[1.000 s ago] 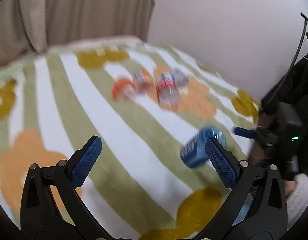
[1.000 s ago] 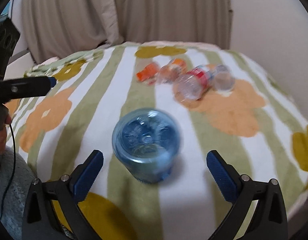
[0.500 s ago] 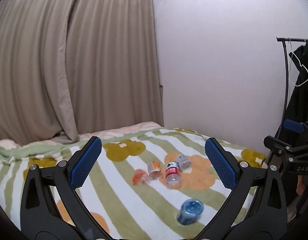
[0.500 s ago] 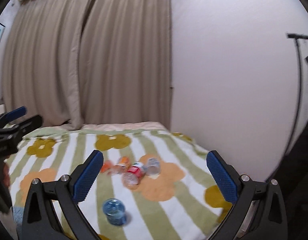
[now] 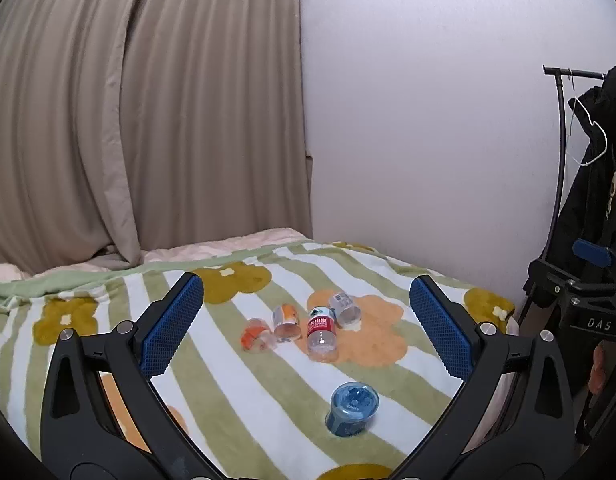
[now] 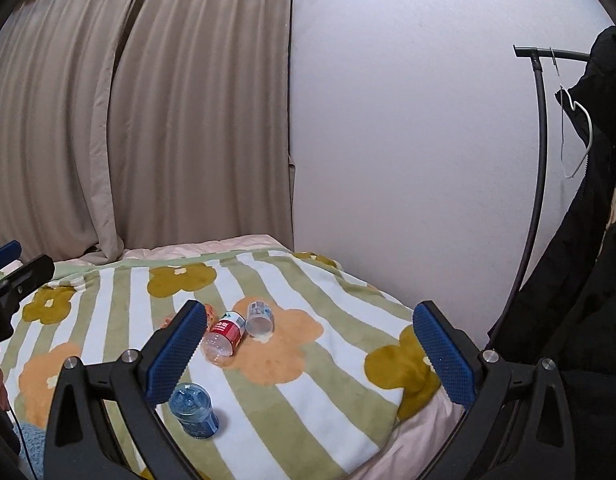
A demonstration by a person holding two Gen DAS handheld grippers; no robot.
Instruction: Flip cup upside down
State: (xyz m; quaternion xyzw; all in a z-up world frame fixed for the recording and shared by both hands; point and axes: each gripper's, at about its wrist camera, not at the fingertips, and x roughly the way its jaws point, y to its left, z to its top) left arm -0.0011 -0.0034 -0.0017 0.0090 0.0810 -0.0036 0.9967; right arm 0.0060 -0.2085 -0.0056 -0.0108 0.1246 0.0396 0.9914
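1. Our left gripper (image 5: 306, 328) has its two blue-padded fingers spread wide with nothing between them; our right gripper (image 6: 308, 354) is likewise spread apart and holds nothing.
2. In the right wrist view, the right gripper's left finger (image 6: 175, 354) hides part of the cluster of cut bottle pieces (image 6: 237, 330), so we count only two clearly there.
3. The left wrist view shows four such pieces (image 5: 303, 326), lying on their sides close together in the middle of the bedspread (image 5: 235, 376).
4. One blue cup (image 5: 351, 408) stands alone near us with its closed, moulded end facing up; its contents cannot be seen.
5. The coat rack (image 5: 564, 160) on the far right is cut off by the frame edge.
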